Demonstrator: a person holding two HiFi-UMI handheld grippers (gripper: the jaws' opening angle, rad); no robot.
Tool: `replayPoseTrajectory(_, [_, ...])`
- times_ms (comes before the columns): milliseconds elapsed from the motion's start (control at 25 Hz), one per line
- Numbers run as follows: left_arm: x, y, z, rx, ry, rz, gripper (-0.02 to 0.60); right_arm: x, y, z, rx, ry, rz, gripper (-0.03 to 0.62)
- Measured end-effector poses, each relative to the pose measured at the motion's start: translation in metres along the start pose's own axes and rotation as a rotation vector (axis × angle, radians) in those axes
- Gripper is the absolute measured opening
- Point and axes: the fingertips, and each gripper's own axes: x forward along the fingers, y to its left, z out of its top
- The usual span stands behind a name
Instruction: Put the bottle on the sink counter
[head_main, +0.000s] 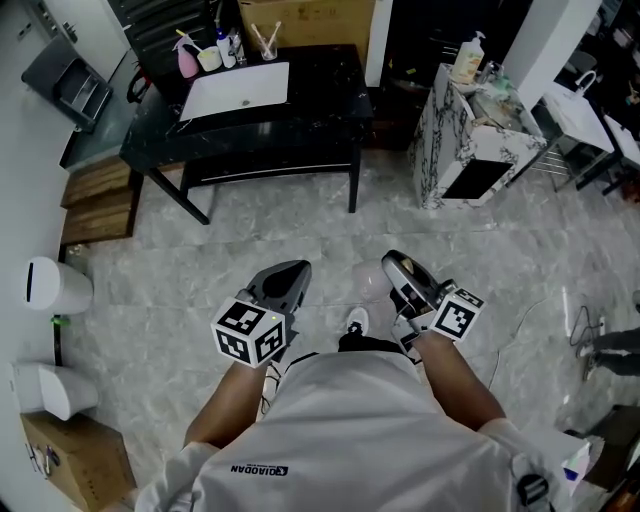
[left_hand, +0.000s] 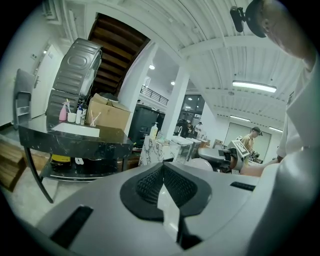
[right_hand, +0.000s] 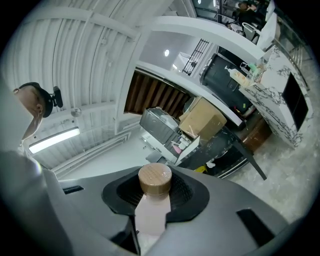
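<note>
My right gripper (right_hand: 156, 192) is shut on a pale pink bottle (right_hand: 150, 215) with a round wooden cap (right_hand: 155, 179); the bottle lies along the jaws, cap pointing forward. In the head view this gripper (head_main: 397, 268) is held close in front of the person's body, far from the black marble sink counter (head_main: 310, 115) with its white basin (head_main: 238, 92). My left gripper (head_main: 288, 275) hangs beside it at the same height. Seen in its own view, the left gripper (left_hand: 162, 175) is shut, with nothing between the pads. The counter (left_hand: 75, 137) stands ahead at the left.
A pink spray bottle (head_main: 187, 60), cups and small bottles crowd the counter's back left corner. A marble-patterned cabinet (head_main: 470, 140) stands at the right. Wooden steps (head_main: 95, 200), white bins (head_main: 55, 285) and a cardboard box (head_main: 75, 460) line the left wall.
</note>
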Motion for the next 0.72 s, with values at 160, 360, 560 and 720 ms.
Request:
replayPoseTrajectory(160, [0.022,0.005,0.017,0.001,-0.012,0.008,0.015,0.013,-0.015,0.022,-0.003,0.013,0.013,0.135])
replayPoseTrajectory(360, [0.052,0.02,0.032,-0.066,-0.024,0.011,0.014,0.031,-0.034,0.051,-0.013,0.014,0.036,0.135])
replayPoseTrajectory(560, [0.081,0.028,0.038,-0.052,-0.023,0.026,0.015,0.039,-0.058,0.066,-0.021,0.028,0.044,0.135])
replayPoseTrajectory(720, [0.106,0.03,0.046,-0.041,-0.02,0.033,0.014,0.044,-0.078,0.082,-0.013,0.035,0.044,0.135])
